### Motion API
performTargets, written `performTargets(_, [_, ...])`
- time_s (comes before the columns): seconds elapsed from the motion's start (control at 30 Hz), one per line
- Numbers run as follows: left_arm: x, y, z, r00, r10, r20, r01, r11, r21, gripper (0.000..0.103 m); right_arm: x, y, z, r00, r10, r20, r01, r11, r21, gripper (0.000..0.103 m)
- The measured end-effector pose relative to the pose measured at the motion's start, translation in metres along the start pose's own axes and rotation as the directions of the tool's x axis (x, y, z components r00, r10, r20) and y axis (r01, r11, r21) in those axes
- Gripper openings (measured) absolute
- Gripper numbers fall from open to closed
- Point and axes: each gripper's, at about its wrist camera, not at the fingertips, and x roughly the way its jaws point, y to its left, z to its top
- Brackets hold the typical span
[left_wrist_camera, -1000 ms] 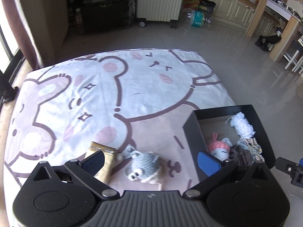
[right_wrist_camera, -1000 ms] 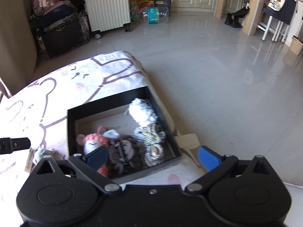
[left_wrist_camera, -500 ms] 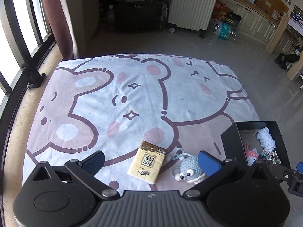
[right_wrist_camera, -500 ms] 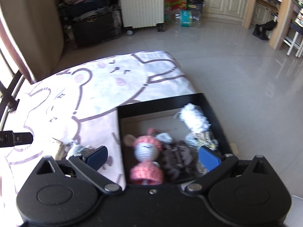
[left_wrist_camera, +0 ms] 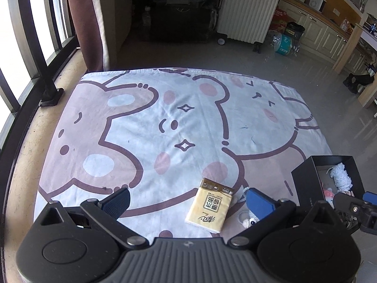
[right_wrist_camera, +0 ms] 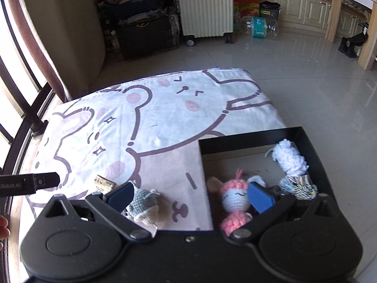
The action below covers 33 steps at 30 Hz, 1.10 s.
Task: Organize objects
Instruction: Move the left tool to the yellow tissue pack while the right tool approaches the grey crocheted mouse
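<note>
A yellow tissue pack (left_wrist_camera: 210, 205) lies on the bear-print sheet (left_wrist_camera: 179, 122), between my open left gripper's (left_wrist_camera: 187, 201) fingers. A grey crochet toy (right_wrist_camera: 144, 203) lies just right of it, partly behind my left gripper's right finger (left_wrist_camera: 259, 204). The black box (right_wrist_camera: 249, 139) at the sheet's right edge holds a pink crochet doll (right_wrist_camera: 233, 200), a white yarn bundle (right_wrist_camera: 291, 158) and a striped one (right_wrist_camera: 298, 185). My right gripper (right_wrist_camera: 189, 195) is open and empty, over the box's left wall and the grey toy.
The sheet lies on the floor. A window railing (left_wrist_camera: 28, 47) and curtain (left_wrist_camera: 87, 21) stand at the left. A white suitcase (left_wrist_camera: 247, 9) and dark bags (left_wrist_camera: 179, 16) stand beyond the sheet's far edge. Tiled floor (right_wrist_camera: 306, 75) lies to the right.
Both grippers have swung left and pulled back. The tissue pack now sits between my left fingers. The box has shifted right in both views. Nothing was picked up.
</note>
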Motion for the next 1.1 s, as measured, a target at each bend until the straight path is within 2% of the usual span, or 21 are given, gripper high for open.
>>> performTargets(0.13, [0.008, 0.006, -0.002, 1.0, 0.005, -0.004, -0.005, 1.0, -0.008, 0.103, 0.006, 0.009, 0.001, 1.0, 0.025, 0.009, -0.025, 1.0, 0.001, 0.103])
performTargets(0.3, [0.015, 0.01, -0.001, 1.0, 0.018, 0.018, -0.018, 1.0, -0.017, 0.103, 0.012, 0.02, 0.002, 1.0, 0.012, 0.026, -0.011, 1.0, -0.007, 0.103])
performTargets(0.43, [0.022, 0.01, -0.001, 1.0, 0.003, 0.014, -0.002, 1.0, -0.025, 0.102, 0.017, 0.028, -0.002, 0.998, 0.029, 0.057, -0.025, 0.997, -0.079, 0.103])
performTargets(0.53, [0.029, 0.009, -0.002, 1.0, -0.007, 0.01, 0.007, 0.999, -0.033, 0.097, 0.021, 0.028, -0.003, 0.995, 0.075, 0.063, -0.068, 0.993, -0.1, 0.103])
performTargets(0.6, [0.034, 0.008, -0.001, 1.0, -0.022, -0.002, 0.022, 0.999, -0.046, 0.088, 0.025, 0.029, -0.003, 0.992, 0.112, 0.054, -0.105, 0.988, -0.112, 0.103])
performTargets(0.63, [0.037, 0.008, -0.001, 1.0, -0.026, -0.005, 0.026, 0.998, -0.052, 0.087, 0.026, 0.031, -0.003, 0.992, 0.123, 0.042, -0.116, 0.985, -0.131, 0.102])
performTargets(0.67, [0.039, 0.008, -0.001, 0.999, -0.03, -0.01, 0.03, 0.998, -0.055, 0.085, 0.029, 0.033, -0.004, 0.992, 0.124, 0.028, -0.118, 0.981, -0.153, 0.1])
performTargets(0.73, [0.044, 0.006, -0.002, 0.999, -0.04, -0.018, 0.039, 0.998, -0.054, 0.081, 0.034, 0.037, -0.006, 0.993, 0.118, 0.009, -0.115, 0.976, -0.187, 0.077])
performTargets(0.77, [0.046, 0.006, -0.003, 0.999, -0.044, -0.021, 0.042, 0.998, -0.052, 0.08, 0.037, 0.038, -0.007, 0.991, 0.131, 0.001, -0.129, 0.972, -0.195, 0.074])
performTargets(0.9, [0.054, 0.001, -0.004, 0.999, -0.04, -0.035, 0.039, 0.999, -0.025, 0.075, 0.046, 0.043, -0.015, 0.978, 0.204, -0.049, -0.21, 0.953, -0.22, 0.075])
performTargets(1.1, [0.067, -0.002, -0.007, 0.998, -0.037, -0.059, 0.036, 0.999, -0.013, 0.073, 0.07, 0.046, -0.027, 0.97, 0.198, -0.144, -0.228, 0.943, -0.242, 0.073])
